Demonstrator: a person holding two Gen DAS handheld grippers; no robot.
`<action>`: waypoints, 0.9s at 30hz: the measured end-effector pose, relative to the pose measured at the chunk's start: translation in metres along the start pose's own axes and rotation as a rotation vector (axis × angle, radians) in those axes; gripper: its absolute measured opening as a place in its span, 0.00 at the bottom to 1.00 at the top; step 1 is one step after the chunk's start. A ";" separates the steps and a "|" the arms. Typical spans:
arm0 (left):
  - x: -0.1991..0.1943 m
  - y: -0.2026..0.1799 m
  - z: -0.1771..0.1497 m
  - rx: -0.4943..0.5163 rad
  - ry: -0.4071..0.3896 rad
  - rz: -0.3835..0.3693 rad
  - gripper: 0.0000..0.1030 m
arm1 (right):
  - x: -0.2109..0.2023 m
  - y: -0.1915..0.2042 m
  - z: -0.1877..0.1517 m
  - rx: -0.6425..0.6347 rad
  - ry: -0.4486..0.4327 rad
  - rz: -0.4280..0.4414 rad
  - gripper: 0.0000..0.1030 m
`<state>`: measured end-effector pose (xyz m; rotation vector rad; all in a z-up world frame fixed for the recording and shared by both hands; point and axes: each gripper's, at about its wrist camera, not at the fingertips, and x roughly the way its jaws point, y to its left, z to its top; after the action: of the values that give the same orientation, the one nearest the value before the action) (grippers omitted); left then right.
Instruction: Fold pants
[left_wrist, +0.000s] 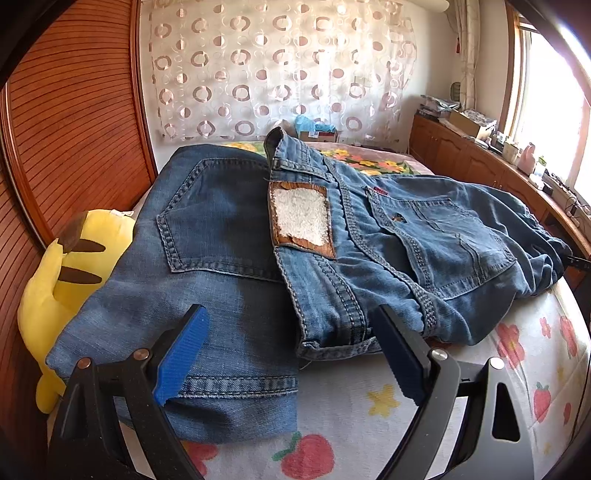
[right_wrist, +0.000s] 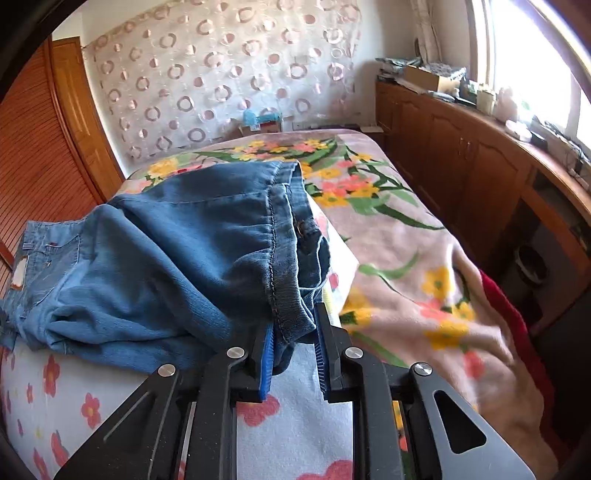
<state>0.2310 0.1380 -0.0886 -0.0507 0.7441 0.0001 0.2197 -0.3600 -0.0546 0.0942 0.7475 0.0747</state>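
Observation:
Blue denim pants lie on the bed, back pockets up, with a brown waist patch; the waistband side is folded over the legs. My left gripper is open just above the near hem and waistband edge, holding nothing. In the right wrist view the pants are bunched, and my right gripper has its jaws narrowly apart around a hem fold; the left pad touches the denim, the right pad stands a little off it.
A yellow plush toy lies left of the pants by the wooden wall. A floral blanket covers the bed's right part. Wooden cabinets with clutter run along the right under the window. A fruit-print sheet lies under the pants.

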 end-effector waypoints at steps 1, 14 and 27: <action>0.000 0.001 0.000 -0.002 -0.001 0.004 0.88 | 0.003 -0.002 -0.001 -0.002 -0.002 0.002 0.18; -0.002 -0.001 -0.003 0.020 0.003 -0.063 0.44 | -0.009 0.002 -0.007 -0.079 -0.142 0.053 0.15; 0.003 -0.020 -0.006 0.088 0.030 -0.058 0.21 | 0.008 0.000 -0.015 -0.116 -0.133 0.043 0.13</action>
<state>0.2298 0.1177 -0.0941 0.0119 0.7721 -0.0887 0.2151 -0.3586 -0.0713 0.0048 0.6067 0.1508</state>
